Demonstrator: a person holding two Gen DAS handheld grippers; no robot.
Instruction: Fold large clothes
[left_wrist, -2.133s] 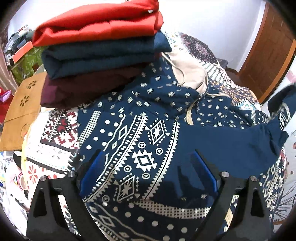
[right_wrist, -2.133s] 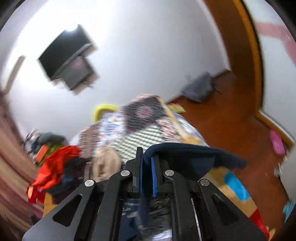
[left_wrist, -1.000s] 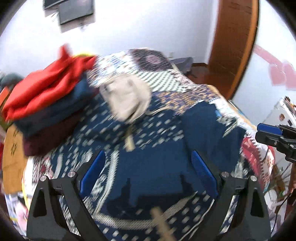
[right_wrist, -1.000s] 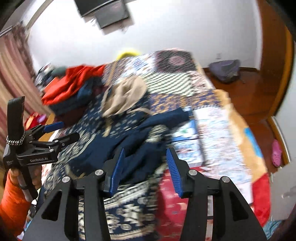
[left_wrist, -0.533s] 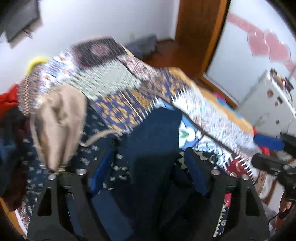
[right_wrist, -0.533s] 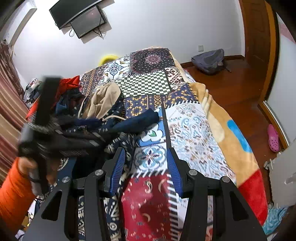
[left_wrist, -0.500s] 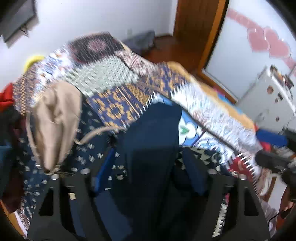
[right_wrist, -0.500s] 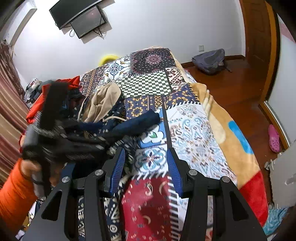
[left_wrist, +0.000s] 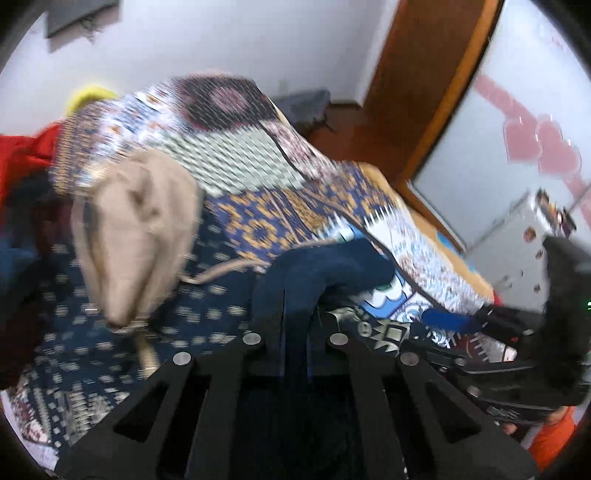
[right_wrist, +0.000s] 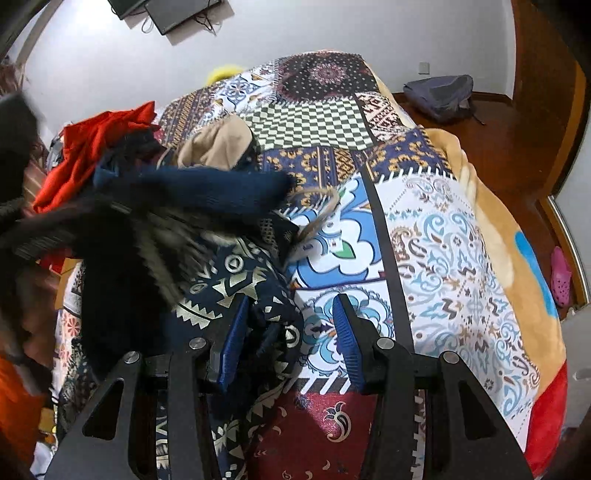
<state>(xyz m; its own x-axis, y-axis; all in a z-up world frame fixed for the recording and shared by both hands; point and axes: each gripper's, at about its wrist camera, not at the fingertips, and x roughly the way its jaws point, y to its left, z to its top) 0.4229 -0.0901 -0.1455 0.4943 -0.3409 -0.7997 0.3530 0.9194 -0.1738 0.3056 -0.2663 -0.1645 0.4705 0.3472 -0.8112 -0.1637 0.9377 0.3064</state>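
A navy patterned hoodie (left_wrist: 110, 325) with a beige-lined hood (left_wrist: 136, 225) lies on the patchwork bed. My left gripper (left_wrist: 295, 314) is shut on its plain navy sleeve (left_wrist: 325, 269), lifted above the garment; that sleeve shows in the right wrist view (right_wrist: 207, 192), blurred. My right gripper (right_wrist: 288, 332) is open, its jaws astride the hoodie's patterned edge (right_wrist: 236, 280) at the bed's near side. The right gripper also shows in the left wrist view (left_wrist: 461, 332) at lower right.
A stack of folded clothes (right_wrist: 99, 144), red on top, sits at the far left of the patchwork bedspread (right_wrist: 443, 229). A grey bag (right_wrist: 439, 96) lies on the wooden floor by the door. A white appliance (left_wrist: 517, 243) stands to the right.
My left gripper has closed on the navy sleeve and lifted it. My right gripper, which let go of the sleeve earlier, stays open and has lowered over the hoodie's edge.
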